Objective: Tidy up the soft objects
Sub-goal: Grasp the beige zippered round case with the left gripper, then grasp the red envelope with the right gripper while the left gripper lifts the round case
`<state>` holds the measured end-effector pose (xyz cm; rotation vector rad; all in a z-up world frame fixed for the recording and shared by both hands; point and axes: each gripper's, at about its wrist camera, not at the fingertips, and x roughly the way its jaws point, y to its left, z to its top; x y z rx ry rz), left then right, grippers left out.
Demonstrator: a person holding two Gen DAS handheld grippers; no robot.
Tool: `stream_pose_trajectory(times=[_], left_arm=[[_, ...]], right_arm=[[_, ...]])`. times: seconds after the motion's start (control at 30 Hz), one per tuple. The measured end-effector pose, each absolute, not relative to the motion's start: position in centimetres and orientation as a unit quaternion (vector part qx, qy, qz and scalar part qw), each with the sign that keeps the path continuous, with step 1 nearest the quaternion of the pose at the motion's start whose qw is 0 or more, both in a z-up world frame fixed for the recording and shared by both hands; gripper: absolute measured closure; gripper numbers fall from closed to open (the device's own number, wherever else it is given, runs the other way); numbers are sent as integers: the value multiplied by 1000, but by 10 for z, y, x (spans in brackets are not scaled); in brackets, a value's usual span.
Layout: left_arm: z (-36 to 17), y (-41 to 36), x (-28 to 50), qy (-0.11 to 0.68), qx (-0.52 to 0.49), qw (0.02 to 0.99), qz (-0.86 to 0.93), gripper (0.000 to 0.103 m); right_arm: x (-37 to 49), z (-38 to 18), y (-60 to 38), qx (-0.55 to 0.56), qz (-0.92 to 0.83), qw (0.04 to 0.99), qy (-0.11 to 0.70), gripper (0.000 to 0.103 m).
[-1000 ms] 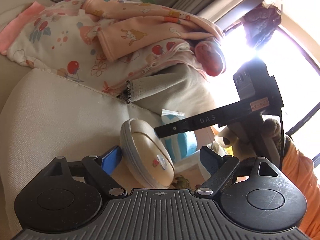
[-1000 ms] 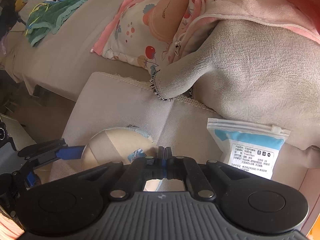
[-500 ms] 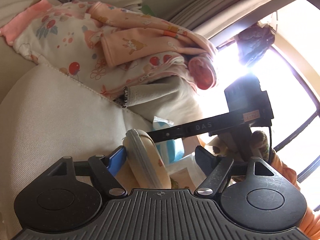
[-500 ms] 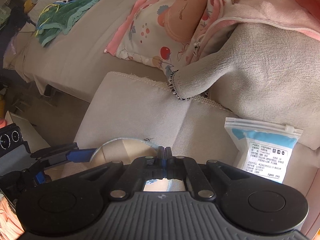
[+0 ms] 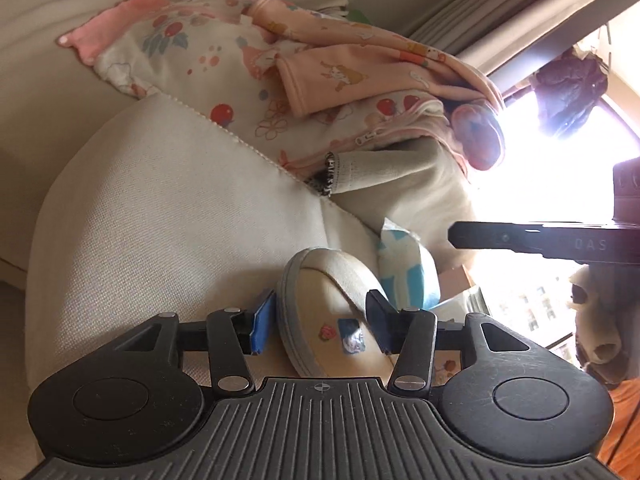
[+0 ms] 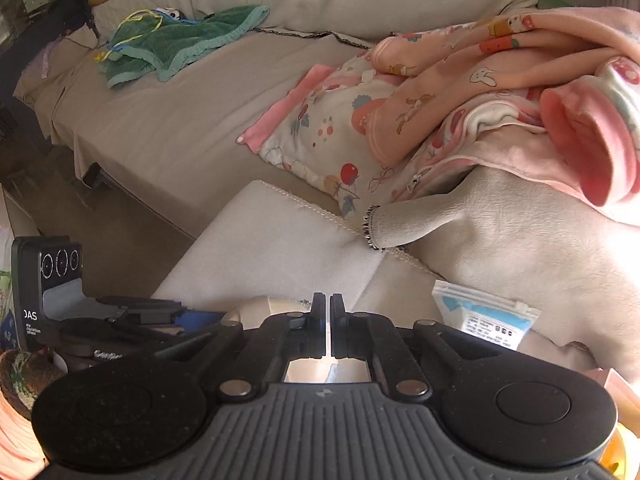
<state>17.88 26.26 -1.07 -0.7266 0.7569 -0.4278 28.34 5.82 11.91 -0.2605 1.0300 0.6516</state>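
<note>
Now the left gripper (image 5: pixel 320 322) straddles a beige oval pouch (image 5: pixel 332 320), its jaws loosely flanking it, above the sofa armrest (image 5: pixel 168 216). Beside it, the right gripper (image 6: pixel 329 312) has its jaws nearly together, holding nothing, near a blue zip bag (image 6: pixel 486 316).

Beige pouch (image 5: pixel 332 312): lower end hidden behind the left gripper (image 5: pixel 320 322) body; only a sliver shows in the right wrist view
Pad contact: left pad (image 5: pixel 262 320) touching the pouch or not, unclear
Blue-and-white packet (image 6: pixel 486 316): print too small to read
Window (image 5: pixel 556 184): blown out by glare
Right gripper (image 6: pixel 330 322): anything pinched, cannot tell
</note>
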Motion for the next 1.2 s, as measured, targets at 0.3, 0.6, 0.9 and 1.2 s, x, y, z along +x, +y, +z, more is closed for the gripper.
stream_pose_trajectory(times=[0.3, 0.6, 0.9, 1.2], left_arm=[[14, 270, 160, 309, -393, 816, -290, 45], [4, 223, 174, 376, -326, 832, -244, 44], [13, 216, 165, 351, -290, 872, -178, 54], [32, 190, 130, 327, -207, 916, -107, 55]], right_arm=[[292, 85, 68, -128, 262, 787, 544, 94], [302, 64, 57, -91, 252, 774, 574, 94], [261, 122, 20, -98, 279, 835, 464, 91], [186, 140, -64, -129, 248, 884, 374, 60]])
